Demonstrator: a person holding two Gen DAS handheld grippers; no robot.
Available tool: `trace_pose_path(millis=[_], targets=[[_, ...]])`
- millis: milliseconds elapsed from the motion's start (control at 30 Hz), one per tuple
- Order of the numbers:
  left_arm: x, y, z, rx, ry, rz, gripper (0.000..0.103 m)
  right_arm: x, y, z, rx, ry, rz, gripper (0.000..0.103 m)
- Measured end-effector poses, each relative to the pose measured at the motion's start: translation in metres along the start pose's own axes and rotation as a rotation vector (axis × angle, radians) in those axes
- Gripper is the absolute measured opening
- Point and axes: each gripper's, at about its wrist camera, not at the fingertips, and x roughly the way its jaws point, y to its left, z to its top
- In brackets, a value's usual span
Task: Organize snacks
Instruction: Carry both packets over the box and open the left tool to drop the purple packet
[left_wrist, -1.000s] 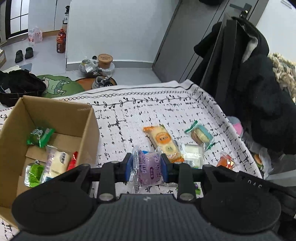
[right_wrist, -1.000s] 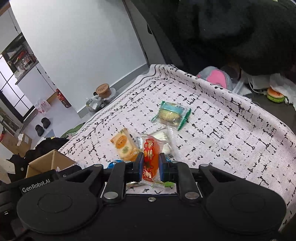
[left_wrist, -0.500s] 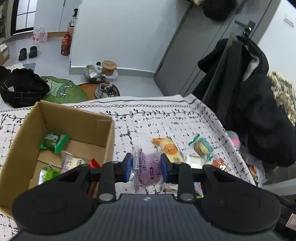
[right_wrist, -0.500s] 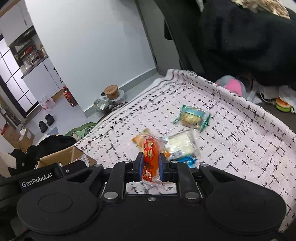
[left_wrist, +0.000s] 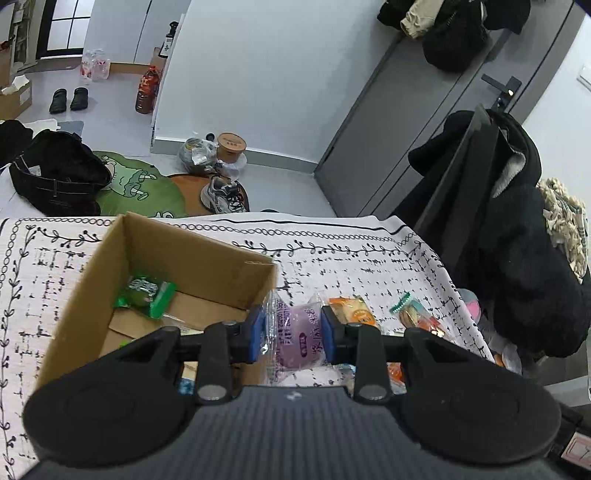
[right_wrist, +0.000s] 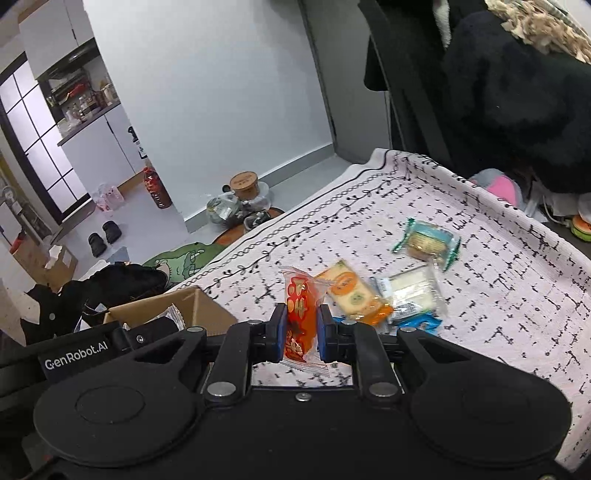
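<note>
Two gripped packets (left_wrist: 297, 336) (right_wrist: 301, 318), perhaps four loose.

purple snack (left_wrist: 300, 334): clear, shiny plastic wrap with crinkles.
red snack (right_wrist: 300, 316): glossy plastic wrap, see-through at the ends.
left gripper (left_wrist: 292, 334): matt black plastic, blue pads that look like rubber, shiny metal screws.
right gripper (right_wrist: 300, 332): matt black plastic, blue pads, round metal screw heads.
box (left_wrist: 207, 264): brown cardboard, dull and smooth.
green snack (left_wrist: 144, 293): shiny plastic wrap, in the box.
tablecloth (right_wrist: 517, 295): pale woven cloth, rough, with black printed marks.
coat (left_wrist: 524, 266): far right, soft black fuzzy cloth.
</note>
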Motion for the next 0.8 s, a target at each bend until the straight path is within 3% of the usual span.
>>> trace_pose_path(millis=[800], targets=[[-0.019, 0.088, 0.011, -0.151, -0.034, 0.033, 0.031, 0.012, 0.077, -0.014, -0.092, 0.008, 0.048, 0.017]])
